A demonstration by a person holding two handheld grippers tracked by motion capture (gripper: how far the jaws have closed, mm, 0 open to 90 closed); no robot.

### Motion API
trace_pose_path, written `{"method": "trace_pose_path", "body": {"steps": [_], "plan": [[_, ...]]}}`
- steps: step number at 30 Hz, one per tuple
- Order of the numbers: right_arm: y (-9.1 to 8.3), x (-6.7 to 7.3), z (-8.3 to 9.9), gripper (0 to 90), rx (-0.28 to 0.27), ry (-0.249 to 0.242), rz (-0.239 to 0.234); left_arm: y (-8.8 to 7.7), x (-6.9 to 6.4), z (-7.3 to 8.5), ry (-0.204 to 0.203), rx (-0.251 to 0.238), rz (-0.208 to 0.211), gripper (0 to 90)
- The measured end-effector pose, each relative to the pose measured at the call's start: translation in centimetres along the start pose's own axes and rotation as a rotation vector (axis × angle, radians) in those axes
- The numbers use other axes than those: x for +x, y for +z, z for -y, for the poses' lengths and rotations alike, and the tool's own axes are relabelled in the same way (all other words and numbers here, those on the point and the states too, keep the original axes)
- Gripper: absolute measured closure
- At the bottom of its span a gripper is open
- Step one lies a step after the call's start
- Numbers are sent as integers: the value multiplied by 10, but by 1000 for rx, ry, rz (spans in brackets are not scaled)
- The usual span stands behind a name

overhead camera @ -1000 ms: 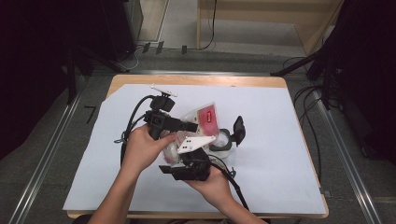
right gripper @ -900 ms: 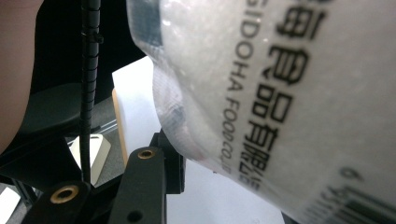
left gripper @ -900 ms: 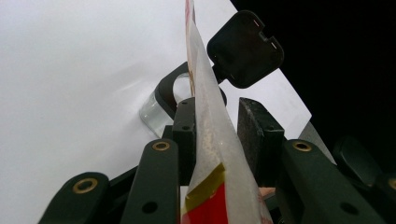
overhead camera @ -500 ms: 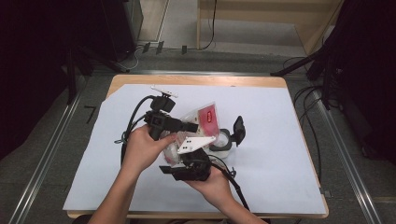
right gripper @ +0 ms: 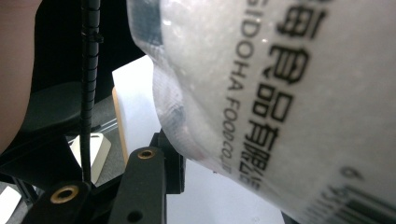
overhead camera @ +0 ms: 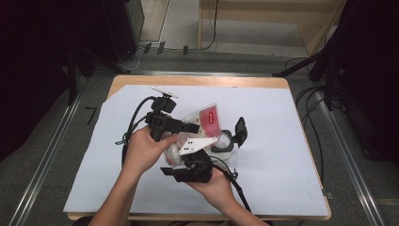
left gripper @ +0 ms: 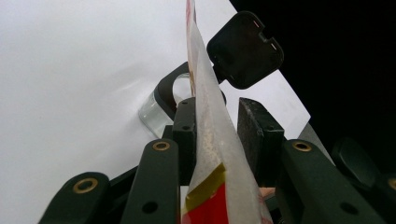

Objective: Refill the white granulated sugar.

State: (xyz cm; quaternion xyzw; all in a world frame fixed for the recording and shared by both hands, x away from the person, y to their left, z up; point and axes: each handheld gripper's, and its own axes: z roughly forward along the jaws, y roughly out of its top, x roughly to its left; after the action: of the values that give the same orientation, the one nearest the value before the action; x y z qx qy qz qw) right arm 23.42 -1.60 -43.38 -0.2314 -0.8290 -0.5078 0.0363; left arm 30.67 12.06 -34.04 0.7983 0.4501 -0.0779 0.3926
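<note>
nothing had shifted since the earlier frame: left hand-held gripper and right hand-held gripper both pinched the clear red-labelled plastic food pouch mid-tabletop, above the open clear jar; pouring likely needs tilting next.

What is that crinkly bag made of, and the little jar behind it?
The bag looks like thin see-through plastic film, glossy, with red printing and pale grains showing inside. The jar seems clear glass or hard plastic, as the white table shows through it. Its flip lid looks like matte black plastic.
</note>
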Motion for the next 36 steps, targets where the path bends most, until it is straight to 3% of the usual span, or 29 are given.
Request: {"method": "trace_pose_path", "body": {"steps": [36], "plan": [[0, 2, 0, 636, -10, -1, -4, -1, -4, 1, 6, -8, -11, 688]]}}
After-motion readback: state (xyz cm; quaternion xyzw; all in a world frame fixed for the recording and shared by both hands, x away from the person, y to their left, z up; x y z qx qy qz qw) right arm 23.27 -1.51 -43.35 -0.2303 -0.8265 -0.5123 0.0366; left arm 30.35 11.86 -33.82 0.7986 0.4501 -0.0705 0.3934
